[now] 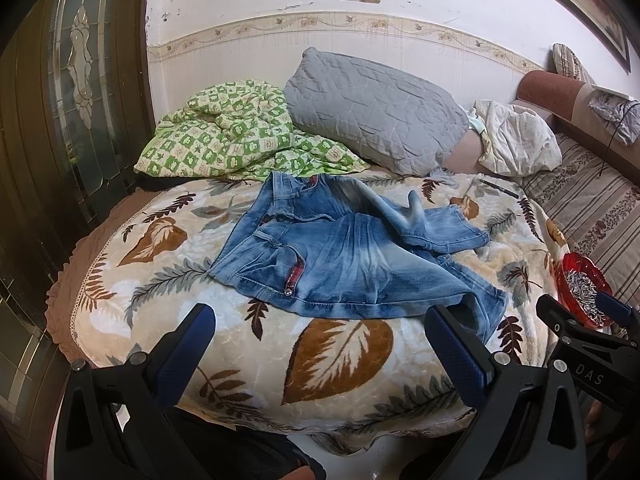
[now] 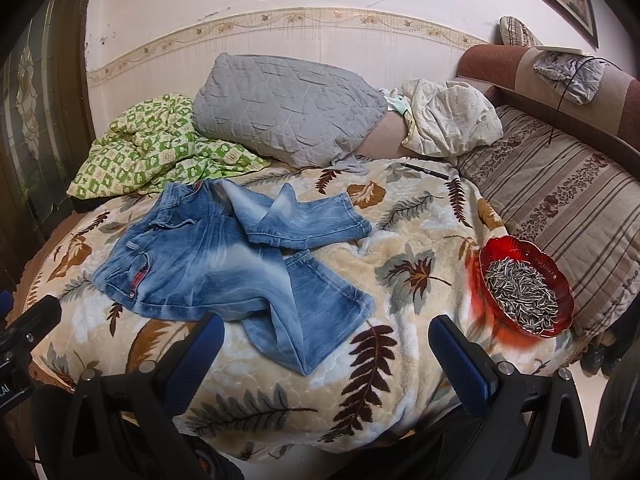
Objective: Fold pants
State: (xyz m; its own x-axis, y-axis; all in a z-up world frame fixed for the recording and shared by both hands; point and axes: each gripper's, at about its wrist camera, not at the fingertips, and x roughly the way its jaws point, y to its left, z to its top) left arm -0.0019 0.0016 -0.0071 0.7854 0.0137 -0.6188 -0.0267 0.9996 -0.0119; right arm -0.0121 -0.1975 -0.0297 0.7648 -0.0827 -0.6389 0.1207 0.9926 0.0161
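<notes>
A pair of faded blue jeans (image 1: 352, 252) lies crumpled on a leaf-patterned blanket (image 1: 340, 356), waistband to the left, legs bent and crossed to the right. The jeans also show in the right wrist view (image 2: 224, 264). My left gripper (image 1: 320, 320) is open and empty, hovering over the blanket just in front of the jeans' near edge. My right gripper (image 2: 326, 332) is open and empty, just in front of the near trouser leg hem (image 2: 312, 340). The right gripper also shows at the right edge of the left wrist view (image 1: 576, 312).
A red glass bowl of sunflower seeds (image 2: 524, 292) sits on the blanket's right edge. A grey quilted pillow (image 2: 280, 108), a green checked quilt (image 2: 152, 140), a white cloth bundle (image 2: 448, 120) and a pen (image 2: 424, 170) lie behind. A striped cushion (image 2: 560, 200) is right.
</notes>
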